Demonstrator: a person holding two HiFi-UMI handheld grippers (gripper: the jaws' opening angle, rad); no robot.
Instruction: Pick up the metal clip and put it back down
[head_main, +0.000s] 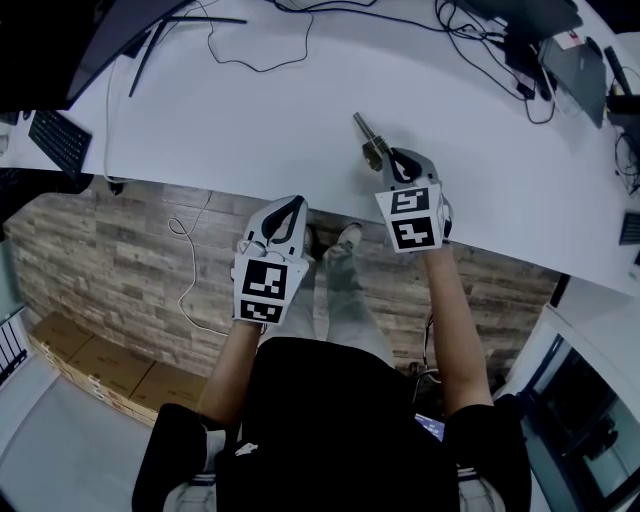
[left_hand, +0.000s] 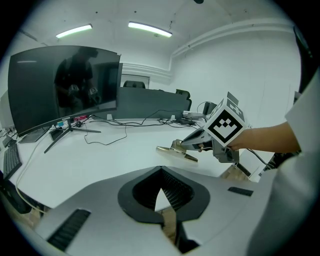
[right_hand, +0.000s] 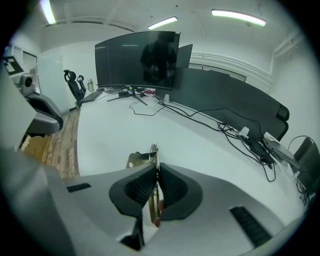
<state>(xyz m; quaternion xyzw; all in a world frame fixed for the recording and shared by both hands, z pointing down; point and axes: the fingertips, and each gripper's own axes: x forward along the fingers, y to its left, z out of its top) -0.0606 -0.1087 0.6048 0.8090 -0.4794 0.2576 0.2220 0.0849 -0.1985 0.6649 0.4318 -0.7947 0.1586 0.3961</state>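
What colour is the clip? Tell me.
The clip is brassy gold; left gripper view shows it best.

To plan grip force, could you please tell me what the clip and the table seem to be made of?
The clip looks like metal with a shiny brass-toned finish, given its glints. The table looks like smooth white laminate or painted board.

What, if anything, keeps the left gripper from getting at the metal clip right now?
Probably little, so yes: nothing stands between the left gripper and the metal clip over the table. But the right gripper is shut on the clip, and the left jaws are together.
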